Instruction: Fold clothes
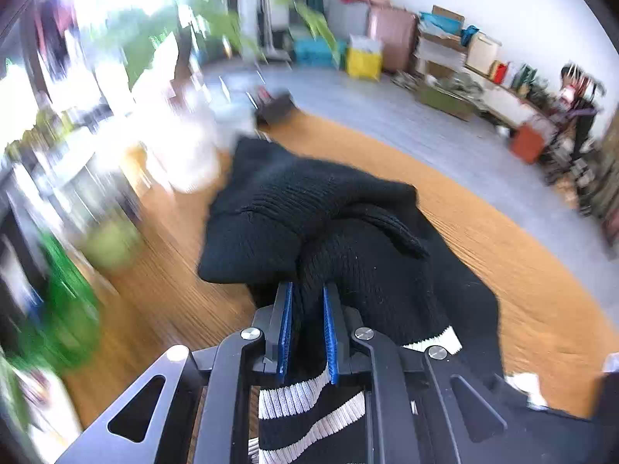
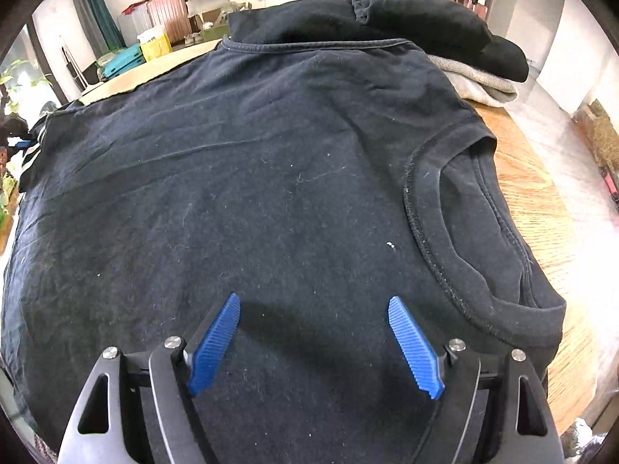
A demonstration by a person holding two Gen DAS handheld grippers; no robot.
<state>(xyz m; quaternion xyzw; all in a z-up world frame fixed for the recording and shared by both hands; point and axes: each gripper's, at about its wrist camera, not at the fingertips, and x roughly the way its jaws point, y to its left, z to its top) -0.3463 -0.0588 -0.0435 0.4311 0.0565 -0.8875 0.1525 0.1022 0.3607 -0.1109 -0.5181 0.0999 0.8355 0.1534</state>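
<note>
The black T-shirt [image 2: 251, 178] lies spread flat over the wooden table [image 2: 541, 178], neckline toward the right edge, with a pile of folded clothes [image 2: 464, 54] just beyond it. Off to the side, a black knit sweater [image 1: 309, 201] with white stripes at its hem sits bunched on the same wood

Risk one, I'd say: that knit is heavy and loosely heaped, so a pull on one pinched fold could drag the whole bundle along, maybe onto the T-shirt's far edge. Risk two: the T-shirt's collar end lies close to the table's rim, and a careless tug could slide it off

Now the tools. The left gripper [image 1: 307, 332] has its blue pads [image 1: 285, 328] drawn close together, clamped on a thick fold of the sweater, striped cuff hanging beneath. The right gripper [image 2: 314, 342] hovers just above the T-shirt's lower middle, fingers [image 2: 416, 352] spread wide, nothing between them; whether the tips brush the cloth I cannot tell
</note>
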